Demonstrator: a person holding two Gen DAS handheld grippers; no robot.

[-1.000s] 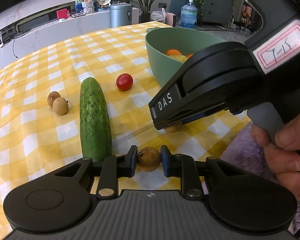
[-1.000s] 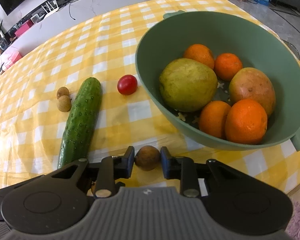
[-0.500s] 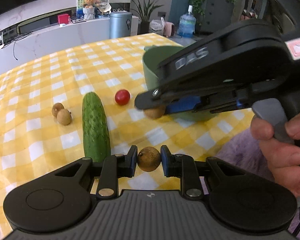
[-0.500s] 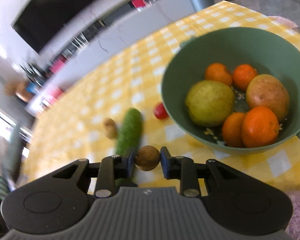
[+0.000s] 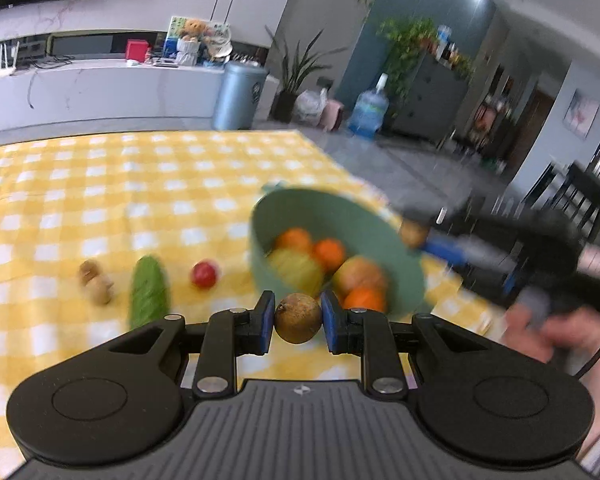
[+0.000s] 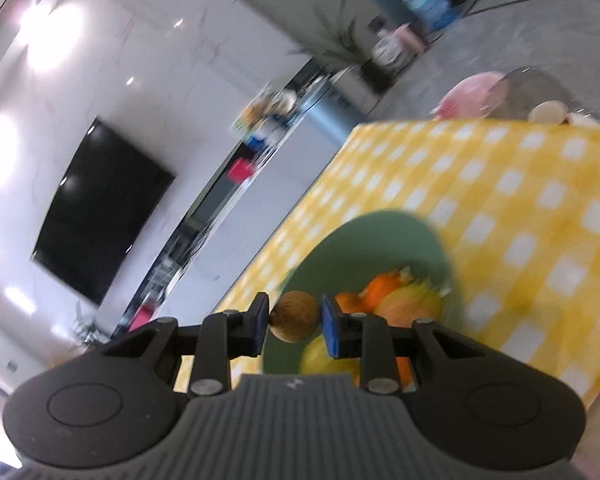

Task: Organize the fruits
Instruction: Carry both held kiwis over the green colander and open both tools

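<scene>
Motion blur over most of left wrist view: green bowl [image 5: 336, 240], cucumber [image 5: 149, 291], tomato [image 5: 204, 274], two small brown fruits [image 5: 95, 283] all smeared. Right gripper [image 5: 414, 234] at right of frame blurred, hand [image 5: 556, 328] cut by right edge. Right wrist view tilted, smeared; bowl [image 6: 384, 236] contents partly hidden behind fingers [image 6: 332, 326], lower rim hidden by gripper body.
</scene>
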